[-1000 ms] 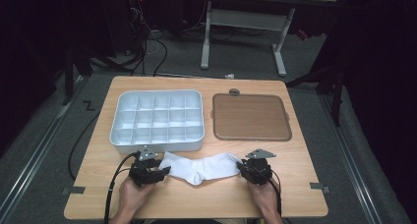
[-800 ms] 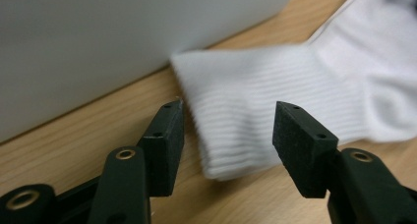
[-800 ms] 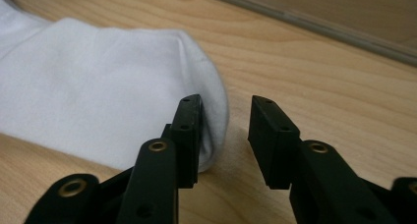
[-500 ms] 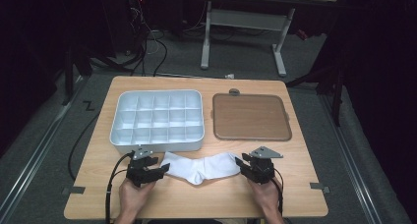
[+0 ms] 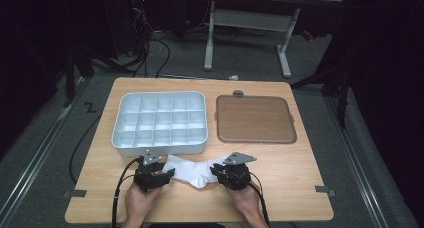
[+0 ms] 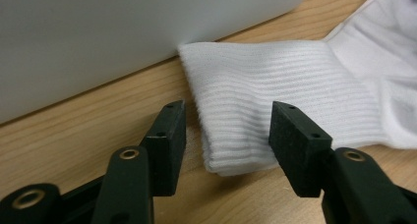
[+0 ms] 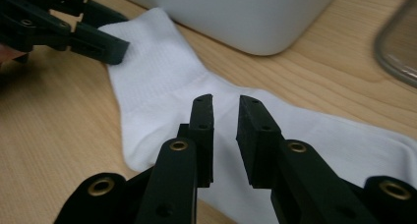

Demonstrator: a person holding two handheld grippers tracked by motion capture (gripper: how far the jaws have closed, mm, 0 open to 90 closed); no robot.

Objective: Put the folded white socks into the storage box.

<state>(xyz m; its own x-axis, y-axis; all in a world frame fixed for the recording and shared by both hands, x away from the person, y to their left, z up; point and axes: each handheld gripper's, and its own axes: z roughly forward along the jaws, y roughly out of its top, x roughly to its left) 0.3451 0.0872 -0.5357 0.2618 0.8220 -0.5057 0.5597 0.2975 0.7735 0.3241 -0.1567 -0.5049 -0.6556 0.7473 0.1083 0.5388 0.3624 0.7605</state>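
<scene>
A white sock [image 5: 195,170] lies flat near the table's front edge, just in front of the white compartment tray [image 5: 160,144]. My left gripper [image 5: 167,174] is at the sock's left end. In the left gripper view the ribbed cuff [image 6: 275,86] lies between the jaws of that gripper [image 6: 226,135], which have just been closing a little; the pads stand apart from the fabric. My right gripper [image 5: 216,170] hovers over the middle of the sock [image 7: 162,81]. Its jaws [image 7: 226,121] have just been closing to a narrow gap with nothing pinched between them.
The white tray's wall [image 6: 98,37] rises right behind the cuff. A brown flat tray [image 5: 255,119] lies to the right of the white one, its rim [image 7: 398,52] at the edge of the right gripper view. Bare wood [image 5: 290,188] lies right of my right hand.
My right gripper has slid left along the sock toward its middle, and its jaws have narrowed. The left gripper has stayed at the cuff.
</scene>
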